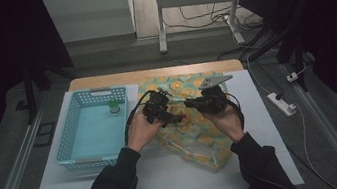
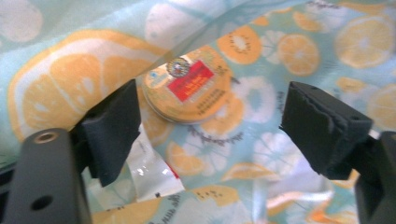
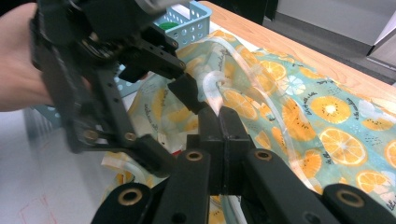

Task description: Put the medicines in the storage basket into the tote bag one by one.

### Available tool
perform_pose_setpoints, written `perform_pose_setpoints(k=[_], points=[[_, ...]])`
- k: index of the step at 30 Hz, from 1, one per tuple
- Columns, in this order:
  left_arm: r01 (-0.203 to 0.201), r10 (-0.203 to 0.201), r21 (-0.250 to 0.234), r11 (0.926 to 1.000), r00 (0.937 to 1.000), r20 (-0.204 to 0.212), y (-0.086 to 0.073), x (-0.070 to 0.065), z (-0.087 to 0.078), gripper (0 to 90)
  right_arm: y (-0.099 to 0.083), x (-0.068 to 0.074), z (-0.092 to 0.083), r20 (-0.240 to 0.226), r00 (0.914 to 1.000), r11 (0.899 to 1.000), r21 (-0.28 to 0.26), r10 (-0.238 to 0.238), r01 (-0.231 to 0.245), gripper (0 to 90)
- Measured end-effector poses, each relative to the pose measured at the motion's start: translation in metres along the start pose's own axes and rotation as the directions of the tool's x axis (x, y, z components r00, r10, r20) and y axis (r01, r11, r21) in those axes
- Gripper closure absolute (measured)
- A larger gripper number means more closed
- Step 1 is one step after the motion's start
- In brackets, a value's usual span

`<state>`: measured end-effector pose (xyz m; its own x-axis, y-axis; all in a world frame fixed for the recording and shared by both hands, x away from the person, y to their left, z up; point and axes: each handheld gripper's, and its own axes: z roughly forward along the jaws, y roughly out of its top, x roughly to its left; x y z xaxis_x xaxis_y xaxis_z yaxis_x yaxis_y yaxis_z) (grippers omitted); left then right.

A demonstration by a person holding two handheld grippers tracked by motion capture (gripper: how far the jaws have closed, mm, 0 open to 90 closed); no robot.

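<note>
Flanking the citrus-print bag, left: blue basket with 1 green-capped bottle.

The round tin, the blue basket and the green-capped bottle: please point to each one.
round tin point(image 2: 187, 91), left gripper view, on its red label.
blue basket point(image 1: 66, 139), high view, on its left wall.
green-capped bottle point(image 1: 114, 103), high view, on its cap.
</note>
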<state>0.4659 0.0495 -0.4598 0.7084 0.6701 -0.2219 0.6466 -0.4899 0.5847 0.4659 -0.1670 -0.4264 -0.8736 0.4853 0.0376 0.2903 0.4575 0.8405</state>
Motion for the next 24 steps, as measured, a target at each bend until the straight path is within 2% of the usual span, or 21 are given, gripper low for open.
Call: perform_pose_setpoints(k=[10,21,24], points=[[-0.038,0.04,-0.039,0.9985,0.9978,0.052,-0.014,0.0,-0.018,4.7,0.0,0.0,0.0,0.0,1.0,1.0,0.001,0.0,0.0,90.0],[-0.084,0.087,-0.064,0.9944,0.9948,0.052,-0.032,0.011,-0.032,0.0,0.0,0.0,0.0,0.0,1.0,1.0,0.002,0.0,0.0,90.0],[-0.085,0.09,-0.087,0.9926,0.9944,0.056,-0.037,0.014,-0.037,0.0,0.0,0.0,0.0,0.0,1.0,1.0,0.002,0.0,0.0,90.0]])
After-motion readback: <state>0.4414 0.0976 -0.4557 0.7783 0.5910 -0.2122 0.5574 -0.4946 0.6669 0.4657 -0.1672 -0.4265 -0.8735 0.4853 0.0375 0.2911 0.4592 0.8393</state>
